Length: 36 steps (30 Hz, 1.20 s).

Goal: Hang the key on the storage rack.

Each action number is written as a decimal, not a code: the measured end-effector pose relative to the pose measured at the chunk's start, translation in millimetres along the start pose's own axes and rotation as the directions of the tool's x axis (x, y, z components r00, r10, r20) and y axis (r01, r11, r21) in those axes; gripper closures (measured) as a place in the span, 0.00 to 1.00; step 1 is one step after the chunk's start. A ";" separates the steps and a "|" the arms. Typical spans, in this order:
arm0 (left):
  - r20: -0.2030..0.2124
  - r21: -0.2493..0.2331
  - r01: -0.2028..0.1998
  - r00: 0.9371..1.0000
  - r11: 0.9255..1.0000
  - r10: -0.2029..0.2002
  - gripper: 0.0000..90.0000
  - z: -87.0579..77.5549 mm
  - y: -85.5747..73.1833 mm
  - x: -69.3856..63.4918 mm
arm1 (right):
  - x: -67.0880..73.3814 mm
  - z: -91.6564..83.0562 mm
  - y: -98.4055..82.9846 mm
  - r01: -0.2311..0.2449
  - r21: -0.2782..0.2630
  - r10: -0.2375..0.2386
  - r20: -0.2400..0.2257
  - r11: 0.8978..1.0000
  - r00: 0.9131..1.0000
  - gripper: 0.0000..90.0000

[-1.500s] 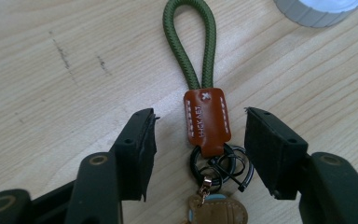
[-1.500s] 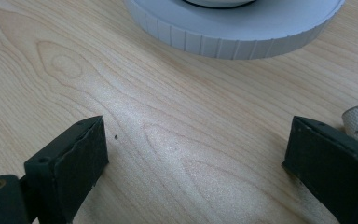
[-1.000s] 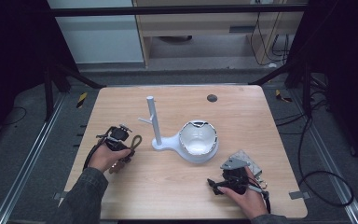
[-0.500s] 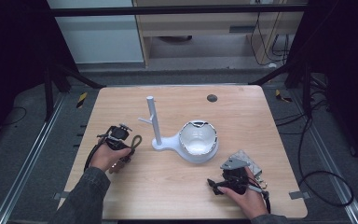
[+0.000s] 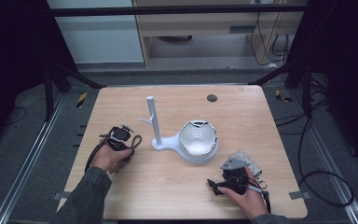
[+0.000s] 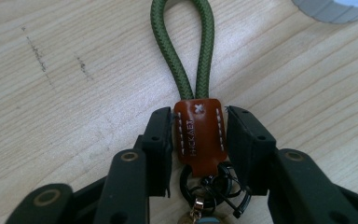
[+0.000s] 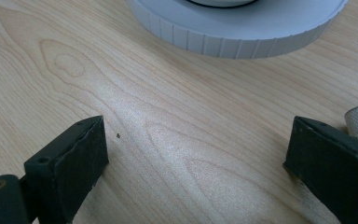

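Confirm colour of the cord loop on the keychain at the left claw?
Olive green, braided cord loop, joined by an orange-brown leather tab. Clearest in the left gripper view.

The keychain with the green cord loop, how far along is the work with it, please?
Done: nothing hung yet; the white stand is bare. In hand: the left gripper has just been closing around the keychain's leather tab, flat on the table. Left: probably lifting and hanging it. The right gripper waits open.
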State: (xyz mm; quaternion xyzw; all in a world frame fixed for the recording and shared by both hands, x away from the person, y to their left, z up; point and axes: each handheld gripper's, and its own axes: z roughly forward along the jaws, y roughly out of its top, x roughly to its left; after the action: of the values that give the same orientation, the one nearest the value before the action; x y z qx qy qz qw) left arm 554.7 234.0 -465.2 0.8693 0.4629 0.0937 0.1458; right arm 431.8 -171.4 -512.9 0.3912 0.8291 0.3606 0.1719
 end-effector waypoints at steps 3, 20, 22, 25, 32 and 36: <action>-0.003 -0.004 -0.011 1.000 1.000 0.011 0.73 -0.8 0.0 1.5 | 0.1 -0.1 0.0 0.000 0.000 0.000 0.000 1.000 1.000 0.06; 0.031 -0.284 0.015 1.000 0.959 -0.006 0.74 -50.0 -45.9 8.3 | 0.1 -0.1 -0.2 0.001 0.000 -0.001 -0.001 1.000 1.000 0.06; 0.025 -0.309 0.008 1.000 0.951 0.000 0.74 -54.4 -52.2 6.6 | 0.0 -0.1 -0.1 0.002 0.000 -0.002 -0.002 1.000 1.000 0.06; 0.007 -0.355 -0.014 1.000 0.935 0.018 0.74 -63.7 -58.7 1.5 | 0.0 -0.1 -0.1 0.001 0.000 -0.001 -0.002 1.000 1.000 0.06; 0.003 -0.468 -0.028 0.999 0.883 0.033 0.74 -82.7 -66.8 -13.1 | -1.4 2.2 1.7 -0.001 0.012 0.001 0.004 1.000 1.000 0.02; 0.006 -0.525 -0.029 0.999 0.850 0.037 0.74 -90.0 -69.1 -24.1 | -1.6 3.1 2.4 -0.006 0.014 0.006 0.002 1.000 1.000 0.01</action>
State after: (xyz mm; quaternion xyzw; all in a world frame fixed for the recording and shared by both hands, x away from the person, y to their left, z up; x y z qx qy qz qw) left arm 460.8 265.6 -404.7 0.8050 0.4036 0.2120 0.3796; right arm 435.8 -170.2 -513.2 0.3952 0.8304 0.3548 0.1687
